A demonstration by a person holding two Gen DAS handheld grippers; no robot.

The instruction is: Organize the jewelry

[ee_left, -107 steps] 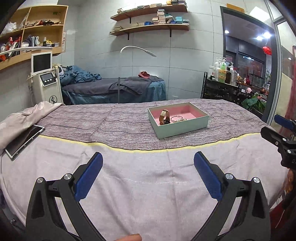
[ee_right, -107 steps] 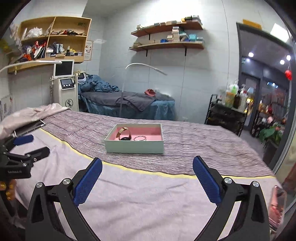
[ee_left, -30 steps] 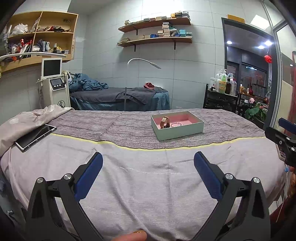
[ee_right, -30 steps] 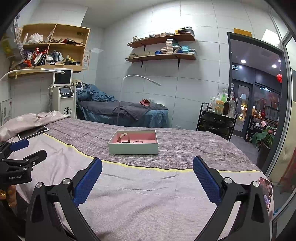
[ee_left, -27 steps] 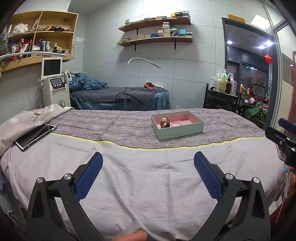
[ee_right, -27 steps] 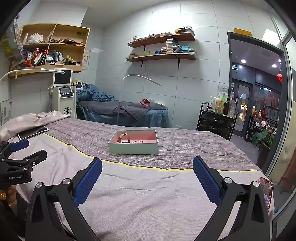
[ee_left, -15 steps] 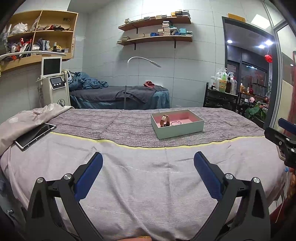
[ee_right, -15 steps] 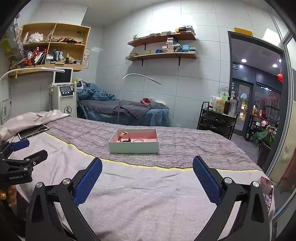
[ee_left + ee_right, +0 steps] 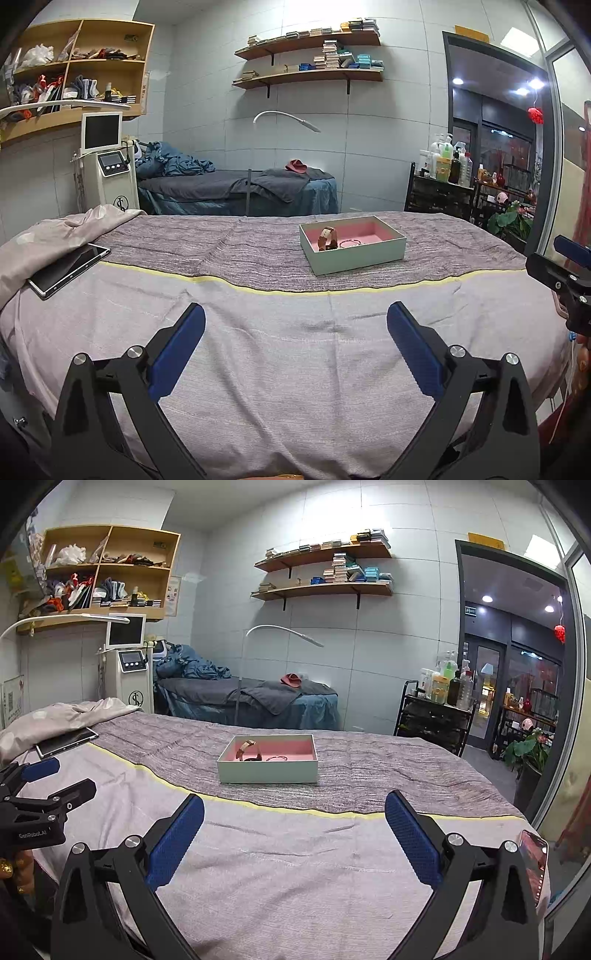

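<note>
You held both the left hand-held gripper point(image 9: 295, 345) and the right hand-held gripper point(image 9: 294, 830) released and empty; the watch point(image 9: 327, 238) and bracelet point(image 9: 350, 242) lay boxed at 12 o'clock in the jewelry box point(image 9: 354, 254), apparently sorted.

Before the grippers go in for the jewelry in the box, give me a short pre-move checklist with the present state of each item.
1. Left gripper open and empty: ok.
2. Right gripper open and empty: ok.
3. Box open, no lid in the way: ok.
4. Watch and bracelet both inside the box, lying apart: ok.
5. Bedspread between grippers and box free of obstacles: ok.
6. Whether any jewelry lies outside the box: cannot tell; none is visible on the bed.
</note>
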